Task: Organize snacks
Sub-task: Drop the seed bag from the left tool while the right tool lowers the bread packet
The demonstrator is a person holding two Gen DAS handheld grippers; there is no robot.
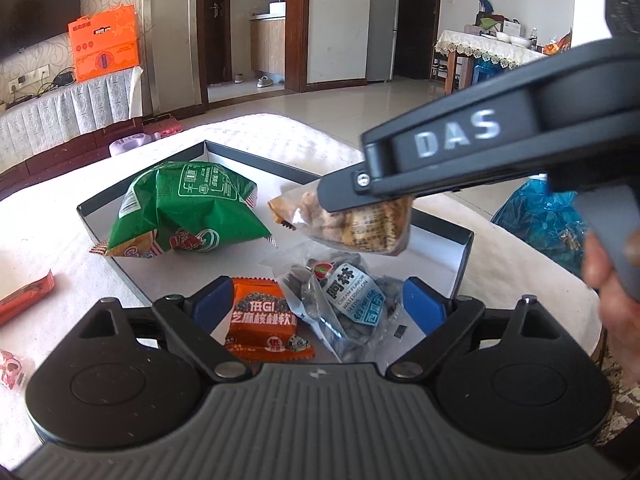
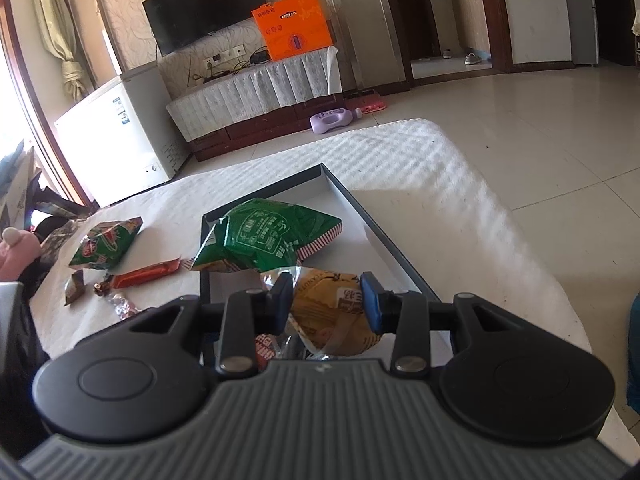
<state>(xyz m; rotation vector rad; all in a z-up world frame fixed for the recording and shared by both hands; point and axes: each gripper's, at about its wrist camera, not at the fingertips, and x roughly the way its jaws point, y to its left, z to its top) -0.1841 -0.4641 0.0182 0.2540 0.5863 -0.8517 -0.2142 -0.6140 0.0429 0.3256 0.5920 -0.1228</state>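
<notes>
Blue fingers point(image 2: 370, 304) of the right gripper point(image 2: 326, 300) clamp a yellow peanut bag point(image 2: 332, 312), hiding packets beneath, while the left gripper point(image 1: 320, 304) gapes over the tray point(image 1: 460, 252).

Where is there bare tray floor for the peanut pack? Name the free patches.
Free: the far corner of the tray behind the green bag, and the strip along its right wall. Crowded: the near end, where the orange pack and watermelon seeds lie under the right hand-held gripper holding the peanut pack.
</notes>
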